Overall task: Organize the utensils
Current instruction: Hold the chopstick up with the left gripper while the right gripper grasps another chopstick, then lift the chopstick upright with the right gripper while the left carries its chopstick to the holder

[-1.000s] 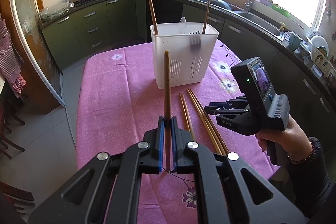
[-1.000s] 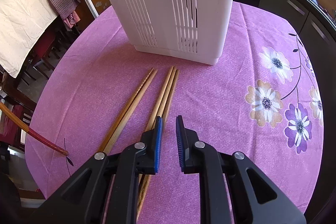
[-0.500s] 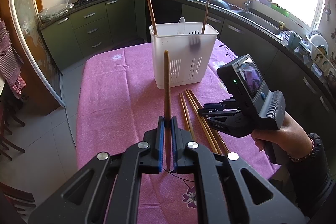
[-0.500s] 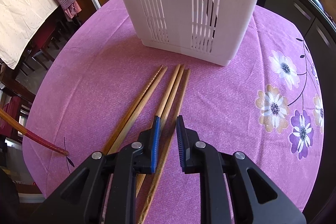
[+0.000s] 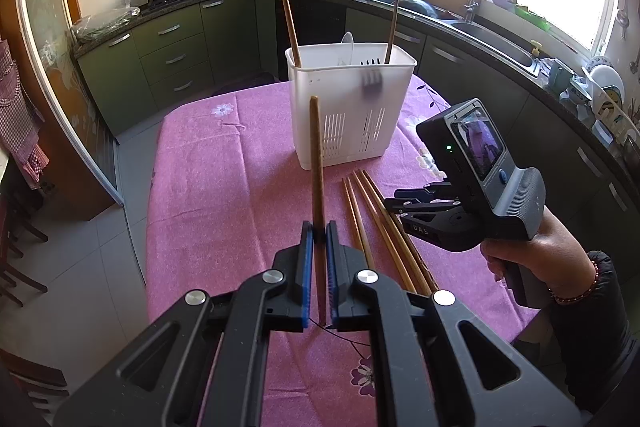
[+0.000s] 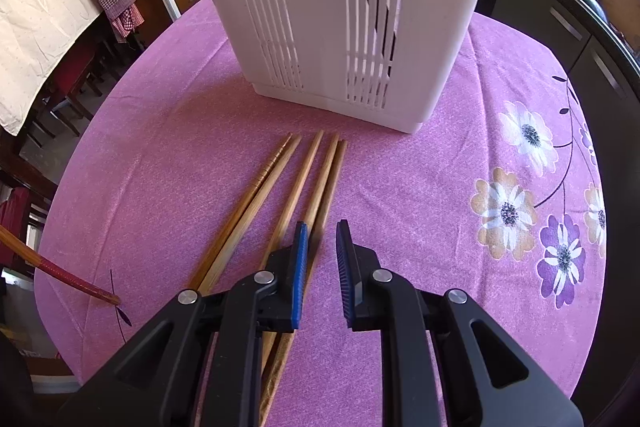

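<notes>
My left gripper point(image 5: 319, 227) is shut on a dark brown chopstick point(image 5: 316, 155), which stands upright above the pink tablecloth; its lower end also shows in the right wrist view point(image 6: 60, 273). A white slotted utensil holder point(image 5: 348, 107) point(image 6: 332, 27) stands mid-table with two chopsticks point(image 5: 290, 23) and a white spoon point(image 5: 347, 41) in it. Several loose bamboo chopsticks point(image 5: 372, 211) point(image 6: 280, 179) lie side by side in front of it. My right gripper point(image 6: 322, 227) point(image 5: 390, 203) hovers low over their right side, jaws a little apart with nothing pressed between the pads.
The table point(image 5: 224, 179) carries a pink flowered cloth, and its near edge lies close below both grippers. Dark kitchen cabinets, a sink point(image 5: 492, 39) and a stove run around the back and right. Wooden chairs point(image 6: 60, 95) stand to the left of the table.
My right gripper has moved forward toward the holder and now sits over the rightmost loose chopsticks. The left gripper and its chopstick have stayed still.
</notes>
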`<state>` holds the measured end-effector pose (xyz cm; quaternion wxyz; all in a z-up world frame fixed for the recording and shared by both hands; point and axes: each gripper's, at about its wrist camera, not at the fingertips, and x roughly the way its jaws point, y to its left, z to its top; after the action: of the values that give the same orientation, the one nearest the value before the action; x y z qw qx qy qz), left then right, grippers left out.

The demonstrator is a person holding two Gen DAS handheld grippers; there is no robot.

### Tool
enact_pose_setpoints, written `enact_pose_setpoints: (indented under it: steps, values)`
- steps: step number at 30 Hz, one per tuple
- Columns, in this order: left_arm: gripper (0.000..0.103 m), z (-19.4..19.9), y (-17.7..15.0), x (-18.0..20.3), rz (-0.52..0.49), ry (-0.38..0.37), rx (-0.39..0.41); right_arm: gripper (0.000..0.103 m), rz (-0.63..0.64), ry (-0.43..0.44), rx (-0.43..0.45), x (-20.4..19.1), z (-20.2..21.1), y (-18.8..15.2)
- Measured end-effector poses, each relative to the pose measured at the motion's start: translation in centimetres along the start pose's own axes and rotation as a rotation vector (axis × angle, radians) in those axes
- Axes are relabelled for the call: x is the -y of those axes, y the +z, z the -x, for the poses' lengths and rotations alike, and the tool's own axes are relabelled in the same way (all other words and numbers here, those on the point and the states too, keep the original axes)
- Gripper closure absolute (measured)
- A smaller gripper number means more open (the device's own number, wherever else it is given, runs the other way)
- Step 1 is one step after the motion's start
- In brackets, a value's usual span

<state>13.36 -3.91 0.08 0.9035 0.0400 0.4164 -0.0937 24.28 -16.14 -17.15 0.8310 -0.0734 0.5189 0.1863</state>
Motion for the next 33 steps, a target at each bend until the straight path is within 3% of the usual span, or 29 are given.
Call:
enact_pose_setpoints:
  steps: [19, 33]
  values:
    - [0.096, 0.0, 0.1, -0.1, -0.005, -0.003, 0.001, 0.087, 0.014, 0.009, -0.006, 0.2, 0.3, -0.5]
    - [0.096, -0.1, -0.1, -0.4, -0.009, -0.006, 0.002, 0.089, 0.034, -0.04, -0.021, -0.8, -0.7, -0.2]
